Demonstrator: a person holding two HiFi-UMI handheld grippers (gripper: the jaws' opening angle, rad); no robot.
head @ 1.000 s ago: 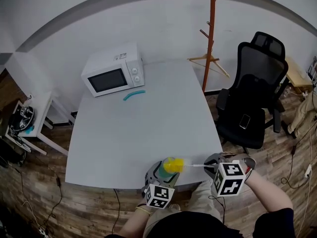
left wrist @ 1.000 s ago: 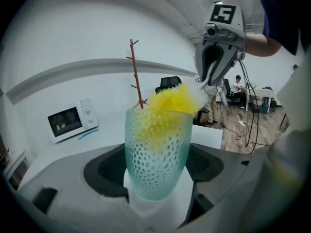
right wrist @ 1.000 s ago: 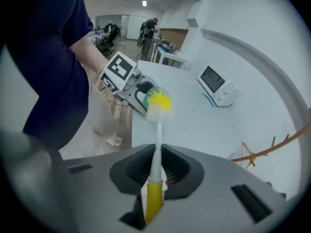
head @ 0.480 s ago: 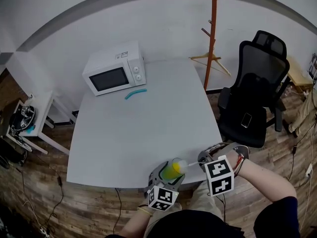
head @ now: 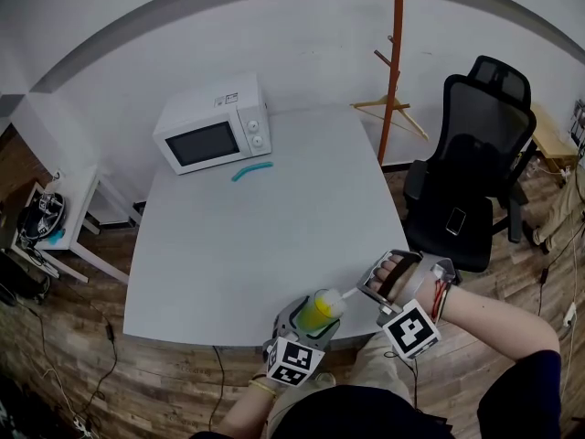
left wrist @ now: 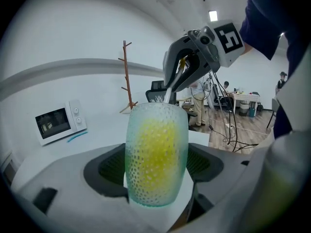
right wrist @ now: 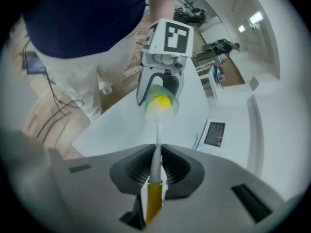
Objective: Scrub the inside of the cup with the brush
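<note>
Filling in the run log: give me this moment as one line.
left gripper: shut on cup | right gripper: shut on brush | brush head: inside cup

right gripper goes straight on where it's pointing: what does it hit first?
Most likely the cup, mouth-on. The brush in the right gripper runs into it, and the left gripper holds it dead ahead. Depth is hard to judge.

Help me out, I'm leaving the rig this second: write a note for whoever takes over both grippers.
Left gripper: shut on the dimpled translucent cup, held tilted near the white table's front edge.
Right gripper: shut on the white-handled brush.
Done: the yellow brush head is inside the cup.
Left: scrub the inner wall, then withdraw the brush.
</note>
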